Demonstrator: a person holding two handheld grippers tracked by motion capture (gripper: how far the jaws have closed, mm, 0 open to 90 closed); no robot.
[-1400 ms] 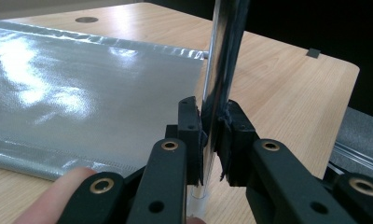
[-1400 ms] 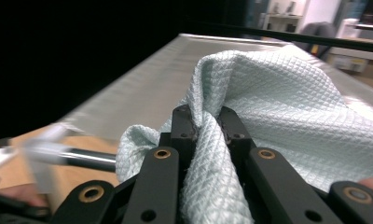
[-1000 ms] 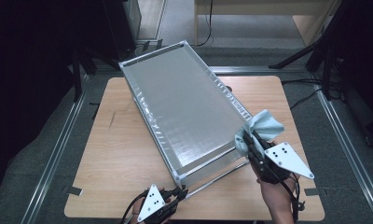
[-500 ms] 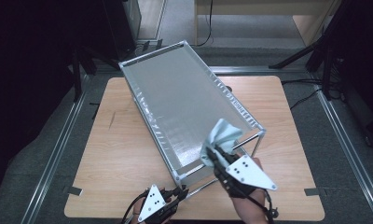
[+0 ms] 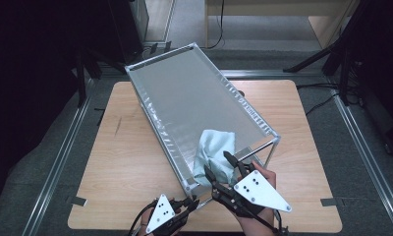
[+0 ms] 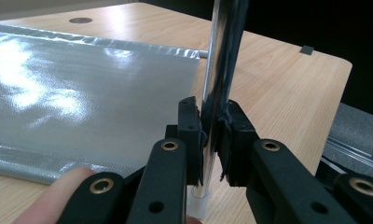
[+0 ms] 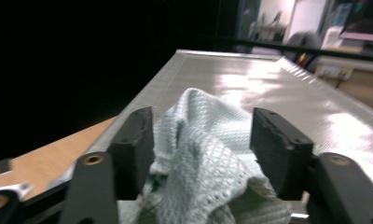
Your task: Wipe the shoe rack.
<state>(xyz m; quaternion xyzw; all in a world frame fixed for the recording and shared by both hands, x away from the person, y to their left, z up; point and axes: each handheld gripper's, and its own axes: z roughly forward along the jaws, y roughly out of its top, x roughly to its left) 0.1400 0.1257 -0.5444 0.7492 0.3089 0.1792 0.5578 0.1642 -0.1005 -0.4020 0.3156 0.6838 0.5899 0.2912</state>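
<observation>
A pale green cloth [image 5: 215, 146] lies bunched on the near end of a silver fabric shelf top [image 5: 199, 105] in a chrome frame. My right gripper [image 5: 217, 162] sits at the cloth's near edge. Its jaws have just been opening and stand wide, with the cloth [image 7: 208, 158] loose between them over the silver top [image 7: 268, 88]. My left gripper [image 5: 192, 200] is at the frame's near corner. In the left gripper view it [image 6: 212, 112] is shut on the upright chrome leg [image 6: 219, 70], beside the lower silver sheet [image 6: 82, 93].
The frame stands aslant on a wooden table [image 5: 126, 162], reaching from the back left to the front right. Bare wood lies to its left and right. Floor rails [image 5: 62, 157] run along both sides of the table, and a fingertip [image 6: 58, 191] shows by the left jaw.
My right gripper carried the cloth leftward from the frame's right corner onto the near end of the silver top, then spread its jaws. The left gripper kept still on the leg.
</observation>
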